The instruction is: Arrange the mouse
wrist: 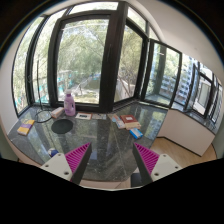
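Mouse (62,126), a dark rounded shape on the glass tabletop (110,140) beside a pink bottle (69,103), lies well ahead and left of my tool (112,158), whose fingers stand wide apart, holding nothing.

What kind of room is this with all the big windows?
Probably an office or study corner in a tall building. A glass table holds a purple bottle and small items, and the bay windows look out on trees. The gripper hovers open above the table.
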